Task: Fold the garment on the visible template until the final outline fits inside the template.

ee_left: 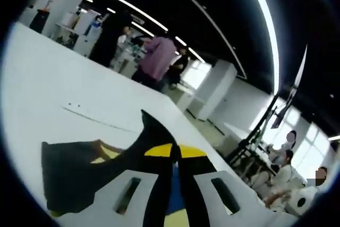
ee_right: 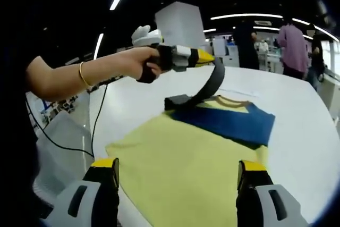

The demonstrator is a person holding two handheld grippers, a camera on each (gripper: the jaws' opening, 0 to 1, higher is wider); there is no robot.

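On the white table (ee_right: 297,104) lies the shirt (ee_right: 191,158), mostly yellow with a blue panel (ee_right: 228,123) near the collar and a dark sleeve (ee_right: 204,91). From the right gripper view, the left gripper (ee_right: 204,57) sits in the person's hand (ee_right: 135,62) above the table, and that dark sleeve hangs from its tip, lifted up in a curve off the shirt. The left gripper view backs it up: jaws pressed together on dark fabric (ee_left: 85,174). The right gripper (ee_right: 178,184) hovers over the shirt's near edge, jaws wide apart, nothing between them. Can't make out any template outline. People (ee_left: 156,59) stand in the background past the table.
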